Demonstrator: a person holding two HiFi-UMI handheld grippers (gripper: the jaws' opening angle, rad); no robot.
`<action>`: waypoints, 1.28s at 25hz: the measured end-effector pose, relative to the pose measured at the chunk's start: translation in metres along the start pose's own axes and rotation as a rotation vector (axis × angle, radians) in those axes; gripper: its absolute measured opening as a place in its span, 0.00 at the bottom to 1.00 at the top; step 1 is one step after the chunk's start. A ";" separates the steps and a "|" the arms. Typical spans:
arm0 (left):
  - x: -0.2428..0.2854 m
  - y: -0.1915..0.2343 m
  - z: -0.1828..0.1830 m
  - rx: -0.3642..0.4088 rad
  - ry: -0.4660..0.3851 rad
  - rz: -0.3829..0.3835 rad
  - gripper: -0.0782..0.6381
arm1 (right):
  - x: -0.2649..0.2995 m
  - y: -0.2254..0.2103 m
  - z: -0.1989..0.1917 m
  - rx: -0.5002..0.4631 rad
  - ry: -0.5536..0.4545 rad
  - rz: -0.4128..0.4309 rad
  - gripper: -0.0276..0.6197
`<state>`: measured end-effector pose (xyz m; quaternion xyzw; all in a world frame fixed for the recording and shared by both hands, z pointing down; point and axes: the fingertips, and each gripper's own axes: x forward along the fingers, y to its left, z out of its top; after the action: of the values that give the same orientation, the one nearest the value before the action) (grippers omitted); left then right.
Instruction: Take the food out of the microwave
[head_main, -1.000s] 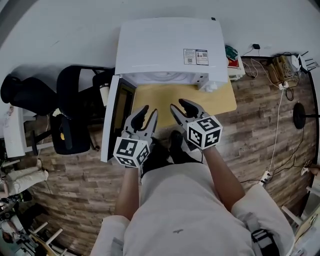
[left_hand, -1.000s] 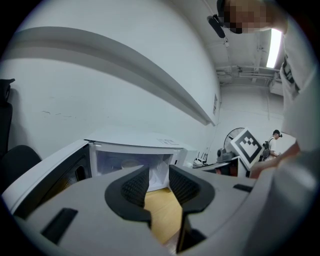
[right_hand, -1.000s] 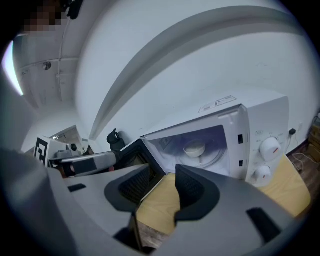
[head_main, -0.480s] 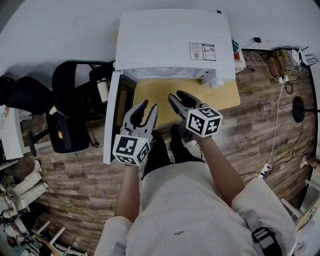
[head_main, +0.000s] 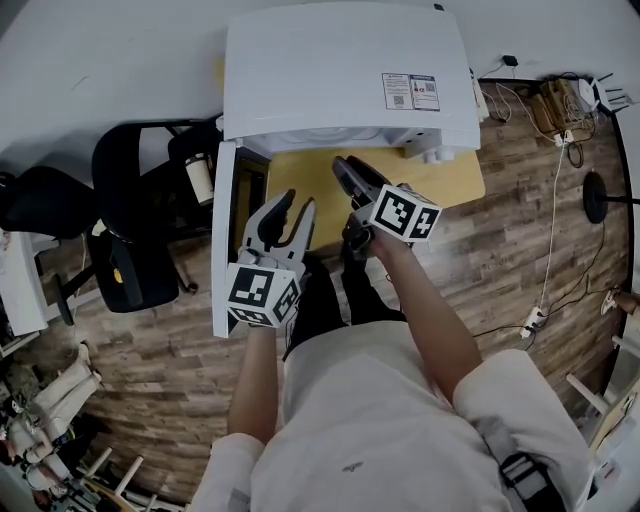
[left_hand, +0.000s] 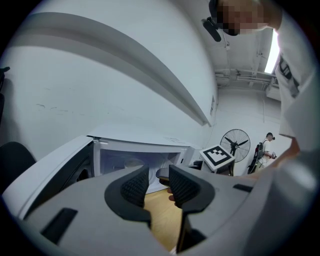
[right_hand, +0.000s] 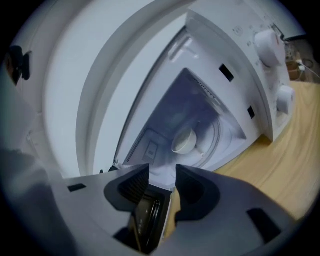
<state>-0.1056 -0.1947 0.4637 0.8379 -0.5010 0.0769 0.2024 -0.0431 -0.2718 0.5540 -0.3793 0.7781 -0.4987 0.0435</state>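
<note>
Bowl (right_hand: 184, 141) inside microwave (right_hand: 240, 55) — beyond parted fingers (right_hand: 134, 184) of right gripper (right_hand: 162, 176).

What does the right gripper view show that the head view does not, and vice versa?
Right gripper view only: the inside of the microwave, with a white bowl on the turntable, and two knobs on its front. Head view only: the left gripper, jaws apart and empty, a label on the microwave's top, black chairs and the wood floor. Both: the white microwave with its door swung open, the yellow tabletop, and the right gripper, jaws apart with nothing between them.
</note>
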 end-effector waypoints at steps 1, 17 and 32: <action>0.001 0.001 0.001 0.000 0.001 -0.004 0.27 | 0.004 -0.003 0.003 0.028 -0.020 -0.003 0.27; 0.010 0.009 0.002 -0.007 -0.007 -0.041 0.27 | 0.066 -0.052 0.029 0.315 -0.162 -0.015 0.31; 0.012 0.012 -0.006 -0.023 -0.011 -0.019 0.27 | 0.096 -0.073 0.044 0.465 -0.214 -0.015 0.31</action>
<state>-0.1100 -0.2065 0.4765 0.8407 -0.4949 0.0648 0.2101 -0.0515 -0.3806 0.6212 -0.4155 0.6305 -0.6217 0.2080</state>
